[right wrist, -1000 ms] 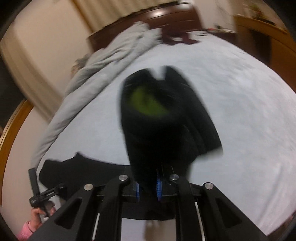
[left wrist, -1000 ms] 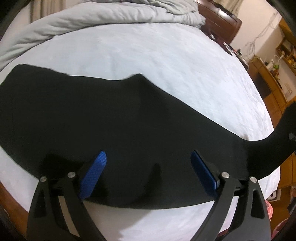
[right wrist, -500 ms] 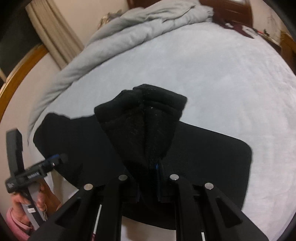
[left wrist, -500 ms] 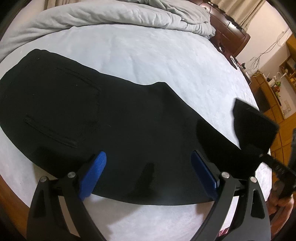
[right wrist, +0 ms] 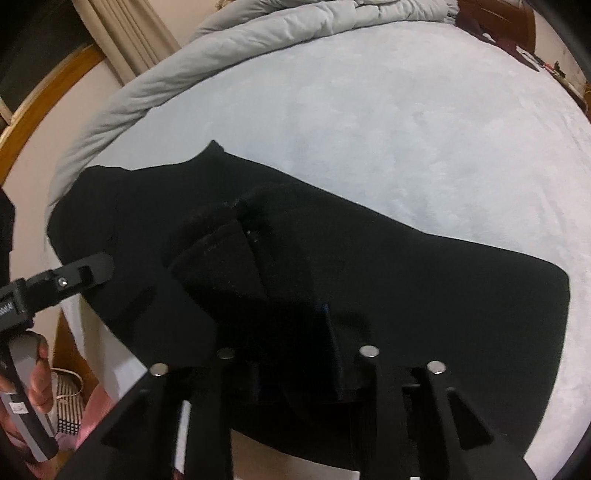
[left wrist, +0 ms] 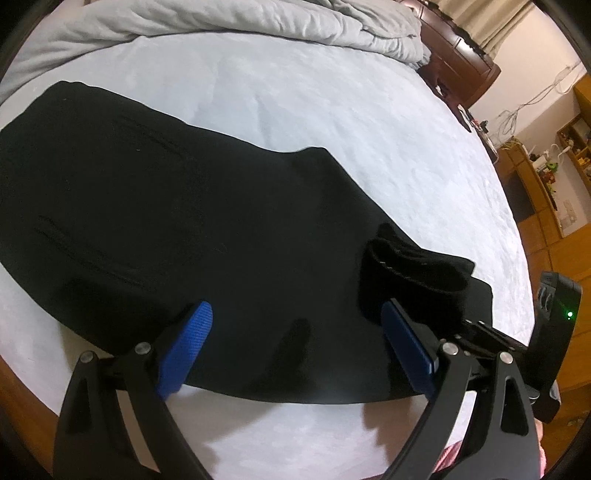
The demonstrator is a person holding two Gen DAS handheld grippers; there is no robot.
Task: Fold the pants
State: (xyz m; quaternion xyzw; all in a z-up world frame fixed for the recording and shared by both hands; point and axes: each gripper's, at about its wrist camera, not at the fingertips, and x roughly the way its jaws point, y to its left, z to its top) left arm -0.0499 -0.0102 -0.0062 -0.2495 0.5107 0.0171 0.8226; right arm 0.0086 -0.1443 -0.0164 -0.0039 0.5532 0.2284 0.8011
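Observation:
Black pants (left wrist: 177, 229) lie flat on the pale bed sheet (left wrist: 332, 122), waist end to the left, folded lengthwise. My left gripper (left wrist: 295, 332) is open, blue pads hovering over the pants' near edge, holding nothing. My right gripper (right wrist: 295, 354) is shut on the pants' leg ends (right wrist: 236, 258), which it holds bunched over the middle of the pants (right wrist: 424, 291). The bunched cuffs (left wrist: 410, 266) also show in the left wrist view, beside my left gripper's right pad.
A grey duvet (left wrist: 240, 18) is piled along the far side of the bed. A dark wooden headboard (left wrist: 458, 70) and wooden shelves (left wrist: 546, 173) stand at the right. The bed's wooden frame (right wrist: 44, 96) runs along the left.
My right gripper has carried the leg ends leftward and down over the pants, doubling them. The left gripper stayed open above the near edge.

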